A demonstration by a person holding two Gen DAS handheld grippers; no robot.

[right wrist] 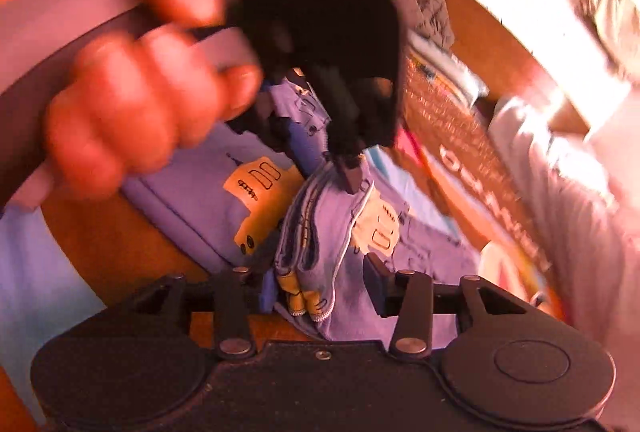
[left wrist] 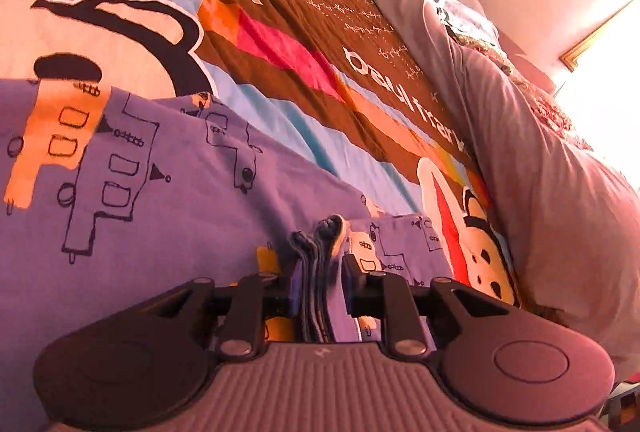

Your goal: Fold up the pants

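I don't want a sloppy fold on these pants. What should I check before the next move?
1. Left tongs clamped on the bunched edge of the pants: ok.
2. Right tongs gripping the pants: not ok; the fabric sits between open jaws, with a gap at one pad.
3. Pants resting on the bedspread, not dangling: ok.
4. Layers aligned at the pinched edge: cannot tell; they are bunched.
5. Pants apart from the grey bedding: ok.
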